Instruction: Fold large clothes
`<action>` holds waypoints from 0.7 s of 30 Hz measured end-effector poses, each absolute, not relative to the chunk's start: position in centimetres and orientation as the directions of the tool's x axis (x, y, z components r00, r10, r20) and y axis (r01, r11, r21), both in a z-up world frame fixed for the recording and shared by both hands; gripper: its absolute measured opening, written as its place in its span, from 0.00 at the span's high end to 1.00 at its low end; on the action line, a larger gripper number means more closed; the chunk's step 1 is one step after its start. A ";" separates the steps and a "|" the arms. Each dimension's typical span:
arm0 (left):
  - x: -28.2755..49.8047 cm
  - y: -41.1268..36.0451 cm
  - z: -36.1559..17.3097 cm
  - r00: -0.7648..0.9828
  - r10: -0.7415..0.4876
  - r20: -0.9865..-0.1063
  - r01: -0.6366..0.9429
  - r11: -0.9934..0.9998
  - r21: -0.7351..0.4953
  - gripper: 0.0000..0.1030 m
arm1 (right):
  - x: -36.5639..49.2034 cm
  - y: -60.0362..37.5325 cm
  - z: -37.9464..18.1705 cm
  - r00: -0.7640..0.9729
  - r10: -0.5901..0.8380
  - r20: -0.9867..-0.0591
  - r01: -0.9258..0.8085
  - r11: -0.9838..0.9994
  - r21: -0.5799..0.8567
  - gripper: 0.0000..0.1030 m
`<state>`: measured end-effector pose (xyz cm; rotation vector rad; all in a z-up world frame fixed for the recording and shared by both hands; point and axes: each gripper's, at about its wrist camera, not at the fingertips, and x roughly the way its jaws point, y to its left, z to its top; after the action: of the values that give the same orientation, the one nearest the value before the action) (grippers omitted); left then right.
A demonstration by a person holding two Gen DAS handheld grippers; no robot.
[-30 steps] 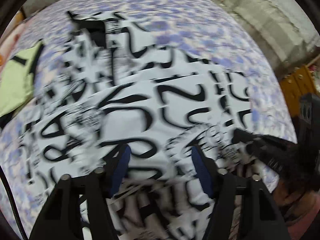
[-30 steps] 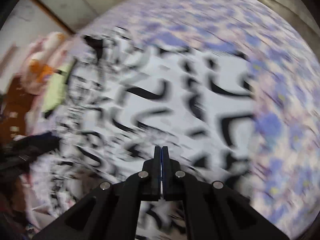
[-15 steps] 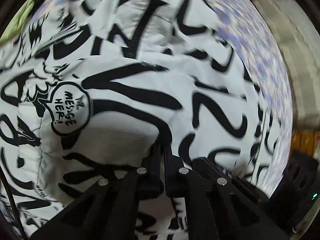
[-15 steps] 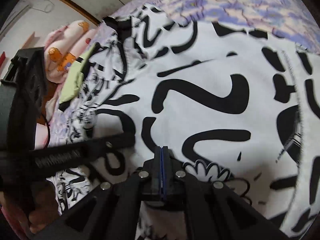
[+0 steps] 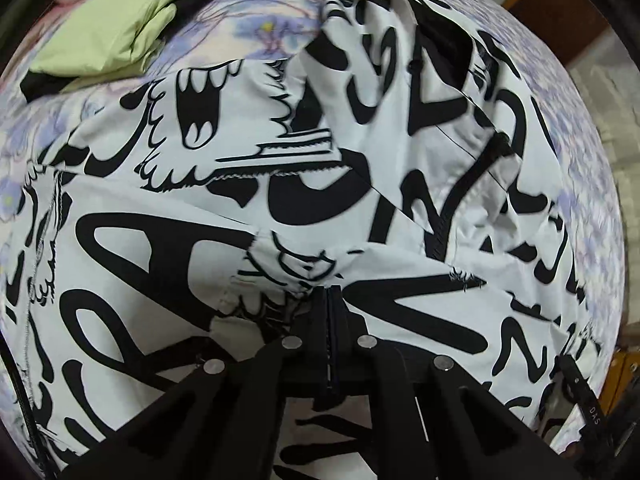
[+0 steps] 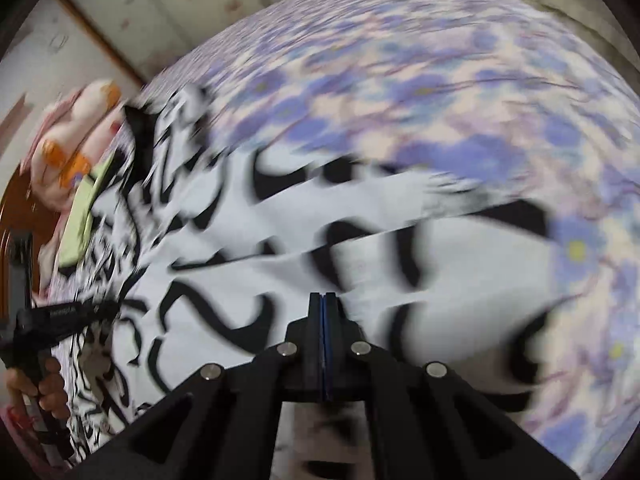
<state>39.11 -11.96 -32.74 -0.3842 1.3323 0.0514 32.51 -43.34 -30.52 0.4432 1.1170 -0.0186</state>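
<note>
White garment (image 5: 168, 240) with bold black lettering spread on floral purple bedsheet (image 6: 440, 92), left hand-held gripper (image 5: 331, 292) pinched closed on a fold of it, right hand-held gripper (image 6: 323, 300) closed on its blurred cloth, folded lime-green cloth (image 5: 116, 28) beside garment.

Free room: bare flowered bed sheet (image 6: 440, 92), upper right.
In the way: green cloth (image 5: 116, 28), upper left.
</note>
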 end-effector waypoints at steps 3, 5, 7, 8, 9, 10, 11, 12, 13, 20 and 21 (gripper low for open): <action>39.2 -12.3 -32.7 0.242 -0.141 -0.960 -0.229 0.953 -0.198 0.99 | 31.8 -44.9 -30.7 0.474 0.241 -0.847 0.251 0.885 0.392 1.00; 39.5 -13.4 -32.6 0.234 -0.079 -0.969 -0.194 0.973 -0.127 0.99 | 31.5 -45.4 -30.1 0.494 0.136 -0.859 0.282 0.909 0.306 1.00; 39.7 -14.4 -32.5 0.234 -0.035 -0.972 -0.163 0.984 -0.075 0.99 | 31.3 -46.4 -30.0 0.506 0.107 -0.856 0.321 0.897 0.302 1.00; 39.8 -14.7 -32.5 0.236 -0.017 -0.972 -0.151 0.987 -0.054 0.99 | 31.4 -47.1 -30.2 0.507 0.099 -0.856 0.345 0.887 0.307 1.00; 39.9 -15.1 -32.4 0.237 -0.010 -0.971 -0.147 0.988 -0.046 0.99 | 31.3 -48.0 -30.4 0.510 0.089 -0.856 0.365 0.878 0.309 1.00; 40.0 -15.2 -32.4 0.238 -0.006 -0.971 -0.149 0.988 -0.043 0.99 | 31.3 -48.6 -30.4 0.514 0.076 -0.855 0.375 0.876 0.304 1.00; 40.1 -15.2 -32.5 0.239 -0.009 -0.971 -0.157 0.986 -0.048 0.99 | 31.3 -49.3 -30.4 0.518 0.065 -0.853 0.382 0.874 0.299 1.00; 40.2 -15.2 -32.5 0.239 -0.013 -0.971 -0.164 0.985 -0.053 0.99 | 31.4 -49.9 -30.4 0.520 0.042 -0.853 0.397 0.872 0.285 1.00; 40.2 -15.0 -32.5 0.238 -0.020 -0.971 -0.178 0.982 -0.063 0.99 | 31.4 -50.2 -30.4 0.520 0.034 -0.853 0.404 0.870 0.281 1.00; 40.3 -14.5 -33.1 0.245 -0.057 -0.968 -0.256 0.959 -0.121 0.99 | 33.0 -50.3 -31.9 0.491 0.015 -0.871 0.385 0.893 0.232 1.00; 39.9 -14.1 -32.9 0.247 -0.067 -0.967 -0.263 0.955 -0.133 0.99 | 32.9 -50.7 -32.4 0.495 0.034 -0.868 0.390 0.884 0.257 1.00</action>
<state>39.93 -14.12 -32.93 -0.2923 1.3194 0.1366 32.88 -50.66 -32.44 0.4568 1.0390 -0.2255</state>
